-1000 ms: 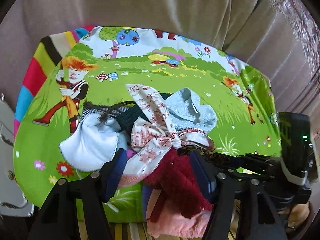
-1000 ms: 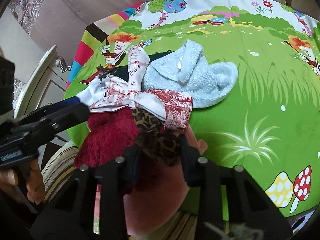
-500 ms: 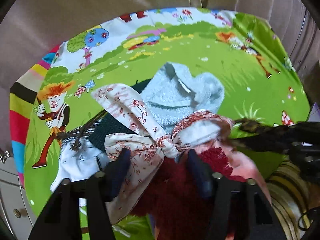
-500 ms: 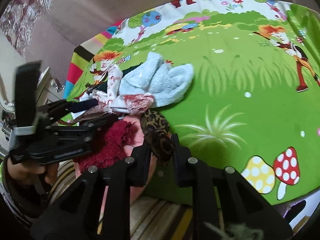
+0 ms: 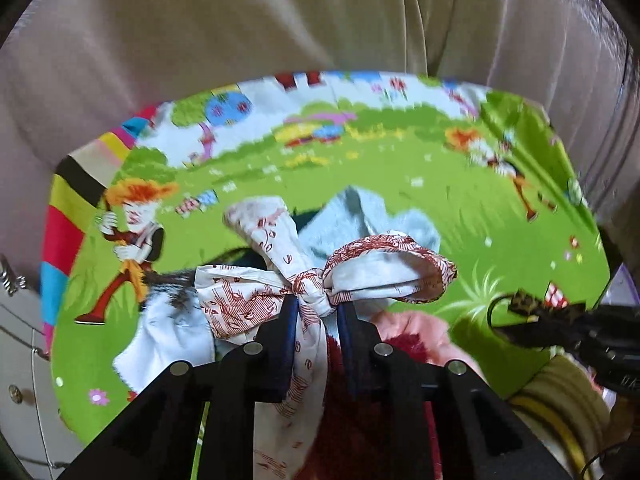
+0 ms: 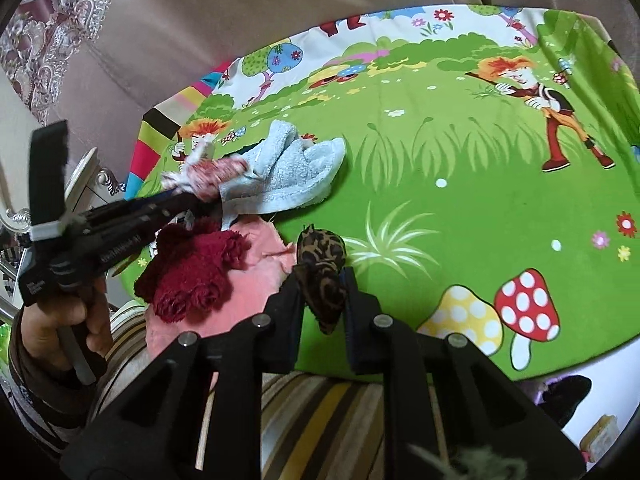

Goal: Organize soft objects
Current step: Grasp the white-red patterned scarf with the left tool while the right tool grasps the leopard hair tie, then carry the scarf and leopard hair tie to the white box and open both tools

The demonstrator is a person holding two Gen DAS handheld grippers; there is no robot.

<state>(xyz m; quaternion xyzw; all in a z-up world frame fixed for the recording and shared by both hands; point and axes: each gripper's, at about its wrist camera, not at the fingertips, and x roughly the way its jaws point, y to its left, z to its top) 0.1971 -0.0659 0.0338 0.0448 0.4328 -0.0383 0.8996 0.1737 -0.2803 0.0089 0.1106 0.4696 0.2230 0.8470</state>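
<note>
A pile of soft things lies on a green cartoon-print cloth (image 6: pixel 480 180). My left gripper (image 5: pixel 316 308) pinches the knot of a red-and-white floral scarf (image 5: pixel 380 268), its jaws still closing. Behind the scarf lies a light blue towel (image 5: pixel 372 220). A dark red fuzzy cloth (image 6: pixel 192 268) rests on a pink cloth (image 6: pixel 256 268) below the left gripper (image 6: pixel 200 200). My right gripper (image 6: pixel 322 276) is shut on a leopard-print fabric piece (image 6: pixel 320 264), held right of the pile and just above the green cloth. The left wrist view shows that leopard piece (image 5: pixel 524 304) at the right edge.
A white cloth (image 5: pixel 172 332) and a dark fringed item (image 5: pixel 240 256) lie at the pile's left. A beige sofa back (image 5: pixel 280 20) rises behind. A striped cover (image 6: pixel 320 408) runs along the near edge, with white furniture (image 5: pixel 20 340) at the left. Bare green cloth spreads to the right.
My left gripper slid onto the scarf's knot and its jaws narrowed around it. My right gripper closed on the leopard piece and drew it right, off the pile.
</note>
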